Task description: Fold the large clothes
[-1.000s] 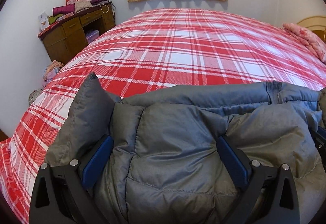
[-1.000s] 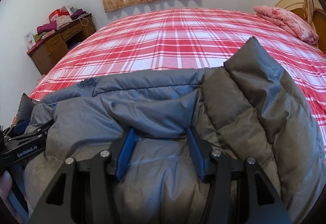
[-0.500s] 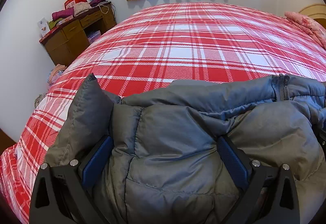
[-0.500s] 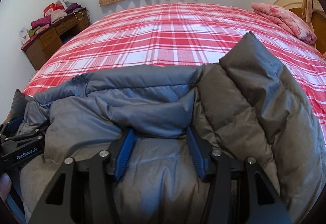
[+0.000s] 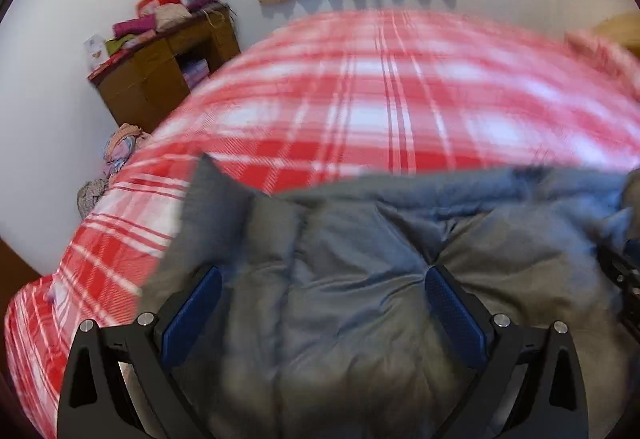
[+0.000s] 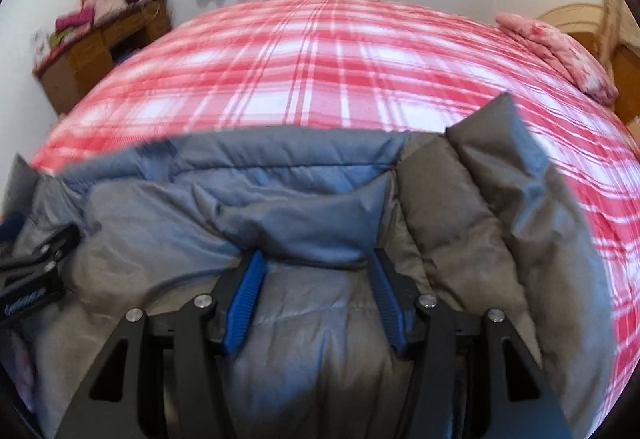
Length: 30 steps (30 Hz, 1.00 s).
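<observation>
You hold the puffy grey quilted jacket (image 5: 340,299) low in both frames over the red plaid bed (image 6: 320,71), left gripper (image 5: 320,299) and right gripper (image 6: 316,299) jaws each clamping a thick bunch, seemingly to carry its edge across for a fold.

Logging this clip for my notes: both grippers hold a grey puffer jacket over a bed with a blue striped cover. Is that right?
One detail is off: the bed cover is red and white plaid, not blue striped, as the right wrist view shows. The rest stands: the left gripper and right gripper both hold the grey puffer jacket.
</observation>
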{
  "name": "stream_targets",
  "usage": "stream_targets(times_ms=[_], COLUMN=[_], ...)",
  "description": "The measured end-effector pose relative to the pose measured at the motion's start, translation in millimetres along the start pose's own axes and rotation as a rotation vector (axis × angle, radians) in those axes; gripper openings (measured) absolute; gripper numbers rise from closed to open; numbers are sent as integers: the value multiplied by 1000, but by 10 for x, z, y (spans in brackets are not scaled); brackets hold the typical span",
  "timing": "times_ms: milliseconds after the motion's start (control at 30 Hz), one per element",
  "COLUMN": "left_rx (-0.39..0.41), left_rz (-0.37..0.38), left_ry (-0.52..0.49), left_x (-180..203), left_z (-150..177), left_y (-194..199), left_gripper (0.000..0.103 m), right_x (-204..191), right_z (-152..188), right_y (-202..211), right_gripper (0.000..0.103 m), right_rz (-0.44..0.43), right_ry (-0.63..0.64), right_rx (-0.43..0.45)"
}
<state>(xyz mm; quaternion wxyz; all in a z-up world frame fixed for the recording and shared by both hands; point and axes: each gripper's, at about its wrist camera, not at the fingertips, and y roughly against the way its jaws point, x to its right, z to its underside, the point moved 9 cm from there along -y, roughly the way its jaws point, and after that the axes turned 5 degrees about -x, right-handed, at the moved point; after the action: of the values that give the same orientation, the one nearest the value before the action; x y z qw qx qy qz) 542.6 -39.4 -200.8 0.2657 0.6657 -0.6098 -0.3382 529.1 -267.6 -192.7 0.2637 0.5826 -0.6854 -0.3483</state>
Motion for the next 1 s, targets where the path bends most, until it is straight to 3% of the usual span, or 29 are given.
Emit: stream_targets(times_ms=[100, 200, 300, 1000], left_rx=[58, 47, -17, -42], left_rz=[32, -35, -65, -86], left_ry=[23, -26, -45, -60], left_x=[-8, 70, 108, 180], left_z=[-60, -18, 127, 160], left_y=[199, 49, -213, -340], left_gripper=[102, 102, 102, 102], right_x=[-265, -478, -476, -542], right_z=[-67, -1, 127, 168], right_y=[184, 40, -176, -337], right_gripper=[61, 63, 64, 68], right_rz=[-38, -41, -68, -9], right_ry=[32, 98, 91, 154], right_rx=[61, 31, -28, -59])
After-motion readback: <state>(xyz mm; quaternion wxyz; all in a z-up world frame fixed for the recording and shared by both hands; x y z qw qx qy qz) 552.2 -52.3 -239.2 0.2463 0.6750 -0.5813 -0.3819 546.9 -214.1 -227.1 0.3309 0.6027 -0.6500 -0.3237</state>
